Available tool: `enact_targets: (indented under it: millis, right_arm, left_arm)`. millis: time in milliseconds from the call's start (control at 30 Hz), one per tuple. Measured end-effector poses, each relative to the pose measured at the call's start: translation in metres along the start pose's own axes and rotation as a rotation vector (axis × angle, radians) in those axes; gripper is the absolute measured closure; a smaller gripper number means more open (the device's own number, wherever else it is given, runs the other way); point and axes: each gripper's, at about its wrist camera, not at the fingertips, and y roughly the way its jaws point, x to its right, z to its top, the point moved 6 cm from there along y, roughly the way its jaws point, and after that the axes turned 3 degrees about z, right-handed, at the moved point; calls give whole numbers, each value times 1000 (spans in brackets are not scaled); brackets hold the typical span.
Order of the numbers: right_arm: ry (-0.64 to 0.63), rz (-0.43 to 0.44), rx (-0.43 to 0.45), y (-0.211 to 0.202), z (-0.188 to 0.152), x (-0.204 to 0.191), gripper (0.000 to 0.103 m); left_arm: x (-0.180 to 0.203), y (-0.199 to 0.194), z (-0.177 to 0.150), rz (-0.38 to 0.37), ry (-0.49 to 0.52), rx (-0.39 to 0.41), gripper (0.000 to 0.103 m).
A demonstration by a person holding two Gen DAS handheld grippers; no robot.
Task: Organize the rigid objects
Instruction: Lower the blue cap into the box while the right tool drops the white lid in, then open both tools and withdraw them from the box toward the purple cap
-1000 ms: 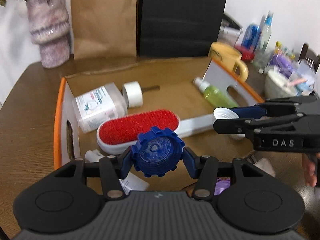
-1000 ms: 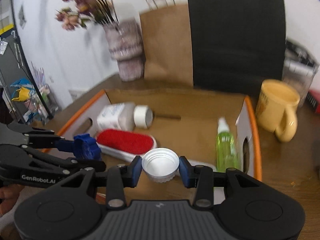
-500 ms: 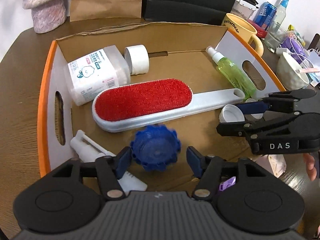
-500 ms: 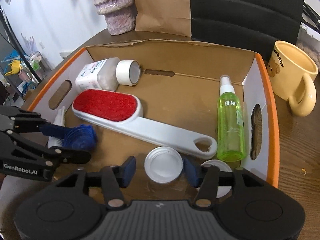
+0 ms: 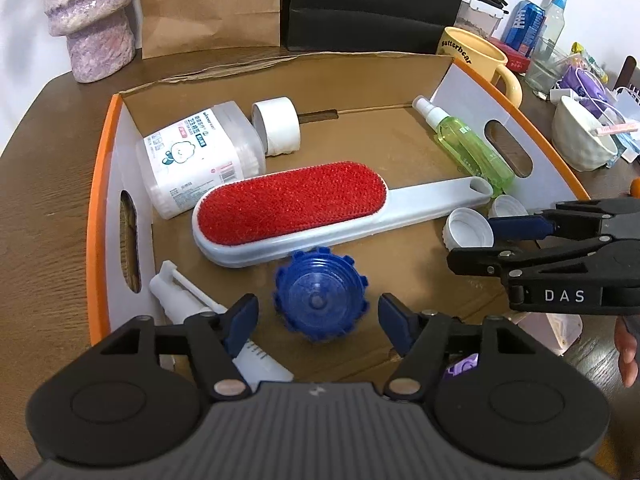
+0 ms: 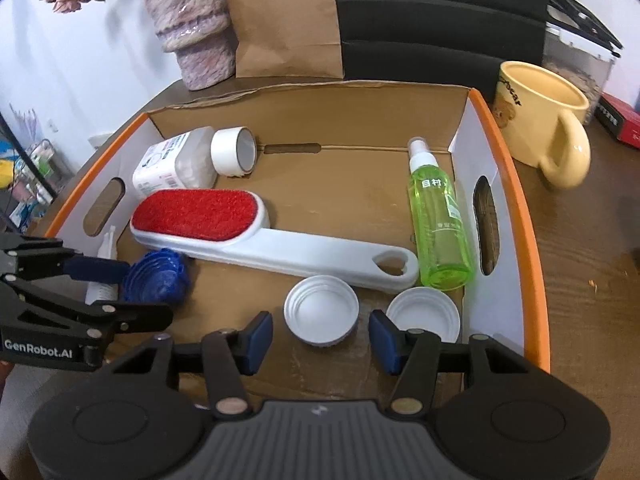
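A blue ridged cap (image 5: 319,294) lies on the floor of the orange-rimmed cardboard box (image 5: 102,168), between the spread fingers of my open left gripper (image 5: 318,320). A white cap (image 6: 321,311) lies in the box between the spread fingers of my open right gripper (image 6: 320,338). A second white cap (image 6: 423,314) lies to its right. The red lint brush (image 5: 292,204), a green spray bottle (image 6: 438,224), a cotton-swab jar (image 5: 196,160), a tape roll (image 5: 276,124) and a white pump nozzle (image 5: 180,292) also lie in the box.
A yellow mug (image 6: 544,120) stands right of the box. A purple vase (image 6: 192,28), a brown paper bag (image 6: 284,16) and a black chair back (image 6: 436,20) stand behind it. A white bowl (image 5: 580,136) and bottles (image 5: 556,12) crowd the far right.
Both grippers lowered over the box and opened. The blue cap dropped from the left gripper and the white cap from the right; both now lie on the box floor.
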Motion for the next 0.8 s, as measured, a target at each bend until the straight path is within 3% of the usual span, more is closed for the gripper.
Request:
enact_targets:
  millis: [100,233,333,400,633,800]
  right_arm:
    - [11,-13,6,-1,3,0,50]
    - [-33,-30,79,-20,10,-9,33]
    - [-74,-24,178,-54,12,-23,26]
    - [-88,-30,247,-77,10,-30,26]
    - [-155,-63,556,-154,-19,-54,14]
    - [-166,-75,656,-177,-57,-62,13]
  left_arm:
    - [0,-4,0,31,0,9,34]
    - [3,-27,-1,90,9,82,32]
    - [7,-62,-3,93,2,182,26]
    - [8,-91,-8,123,-28,289,19]
    - [23,-166,-41,185,-64,570,12]
    - [38,-200,-74,247,-56,717,10]
